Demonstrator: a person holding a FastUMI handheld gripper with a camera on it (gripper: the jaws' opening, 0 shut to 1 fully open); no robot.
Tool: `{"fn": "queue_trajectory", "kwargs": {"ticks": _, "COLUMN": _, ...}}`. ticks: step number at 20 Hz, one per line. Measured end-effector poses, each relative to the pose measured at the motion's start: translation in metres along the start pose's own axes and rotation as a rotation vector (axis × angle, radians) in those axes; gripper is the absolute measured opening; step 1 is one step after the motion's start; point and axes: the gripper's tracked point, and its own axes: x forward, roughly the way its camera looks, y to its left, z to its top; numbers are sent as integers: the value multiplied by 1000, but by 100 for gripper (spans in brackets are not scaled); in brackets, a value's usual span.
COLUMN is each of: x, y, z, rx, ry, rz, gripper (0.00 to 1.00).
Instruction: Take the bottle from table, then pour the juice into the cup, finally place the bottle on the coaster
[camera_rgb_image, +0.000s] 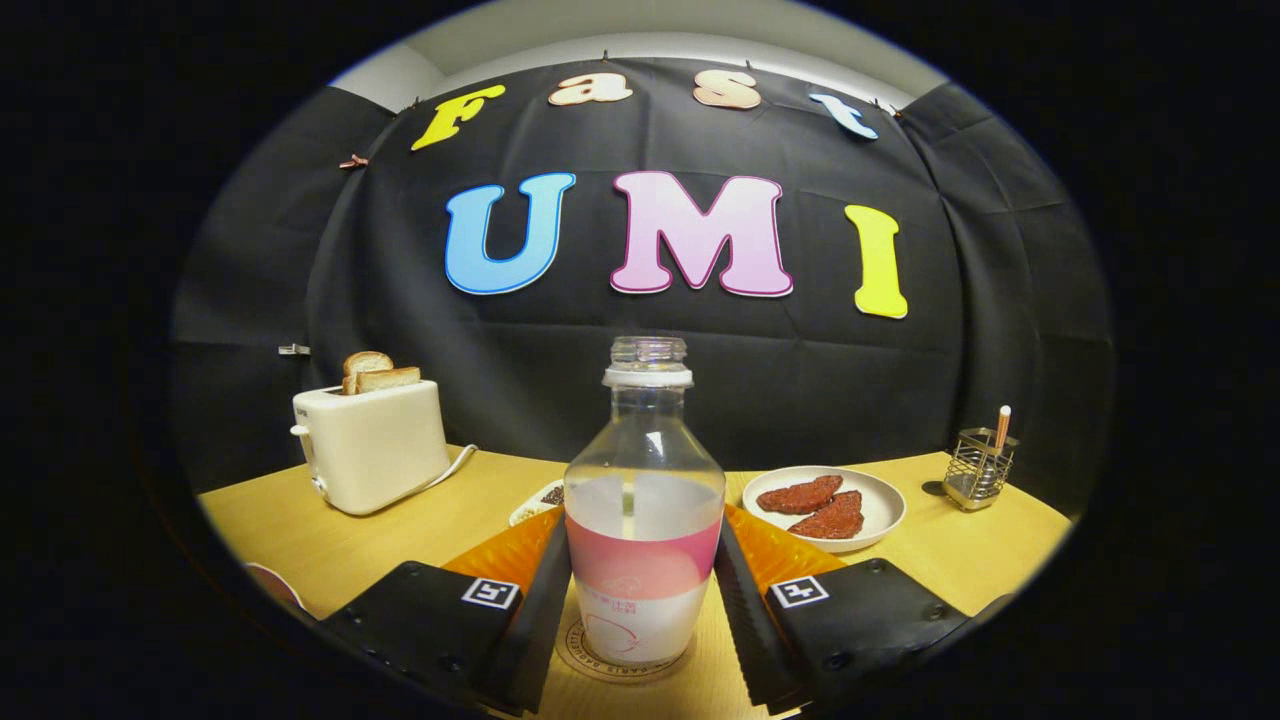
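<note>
Bottle (644, 520) stands upright on the round coaster (600, 660), right between my fingers (640, 610), which sit close on both sides; I cannot tell if they press it. Its cap is off. Farther back on the tabletop (400, 540) are a plate (880, 505) of meat, a toaster (370, 450) holding bread and a wire holder (978, 468).

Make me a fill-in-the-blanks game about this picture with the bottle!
1. The bottle stands between the gripper fingers, on a round ____.
2. The bottle has no ____ on top.
3. Two slices of ____ stick out of the toaster.
4. The white plate sits beyond the fingers, holding two brown ____.

Missing words: coaster; cap; toast; patties
</note>
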Motion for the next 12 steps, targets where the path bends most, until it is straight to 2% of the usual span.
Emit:
{"fn": "queue_trajectory", "kwargs": {"ticks": 6, "x": 1, "y": 10, "z": -3, "rx": -26, "ry": -1, "rz": 31, "gripper": 76}}
{"fn": "queue_trajectory", "kwargs": {"ticks": 12, "x": 5, "y": 9, "z": -11, "rx": -28, "ry": 9, "rz": 24, "gripper": 77}}
